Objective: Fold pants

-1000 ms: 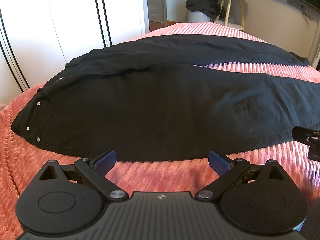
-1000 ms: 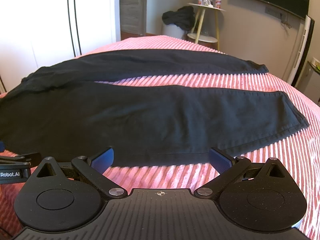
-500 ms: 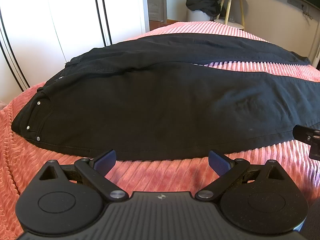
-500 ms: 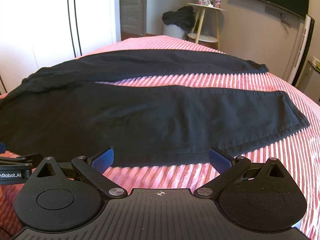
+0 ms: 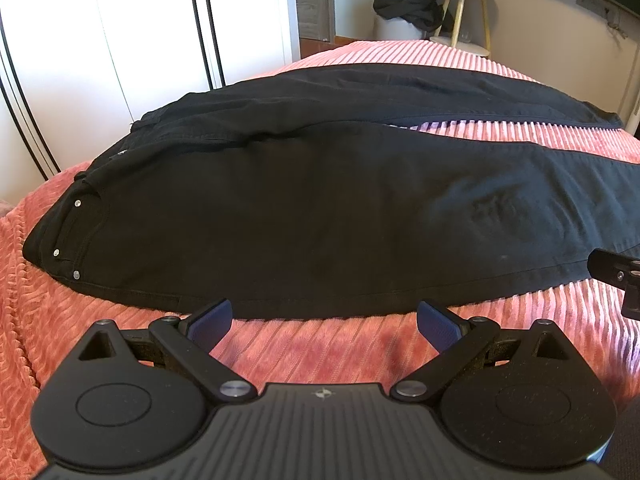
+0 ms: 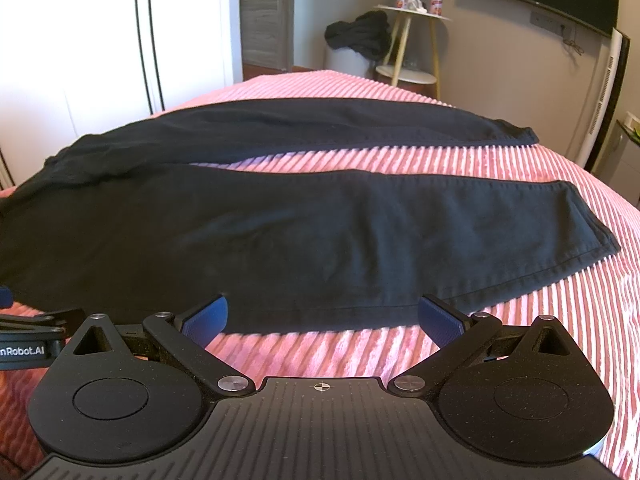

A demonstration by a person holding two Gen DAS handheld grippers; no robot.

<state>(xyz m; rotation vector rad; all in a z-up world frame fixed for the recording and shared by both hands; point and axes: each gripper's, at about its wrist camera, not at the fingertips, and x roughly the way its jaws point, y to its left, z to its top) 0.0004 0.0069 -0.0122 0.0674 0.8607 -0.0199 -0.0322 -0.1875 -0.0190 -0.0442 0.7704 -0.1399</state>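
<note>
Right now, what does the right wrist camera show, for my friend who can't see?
Black cotton pants lie flat on a pink ribbed blanket, legs spread apart, hems to the right. The open right gripper hovers at the near leg's edge, its blue-padded fingers holding nothing.

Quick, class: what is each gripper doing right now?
Left gripper: open, holding nothing, just short of the black pants.
Right gripper: open, holding nothing.

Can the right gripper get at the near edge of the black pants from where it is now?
Probably yes. The right gripper is open, holds nothing, and the near edge of the pants lies just ahead of its fingertips on the pink bedspread. Nothing lies between them.
</note>
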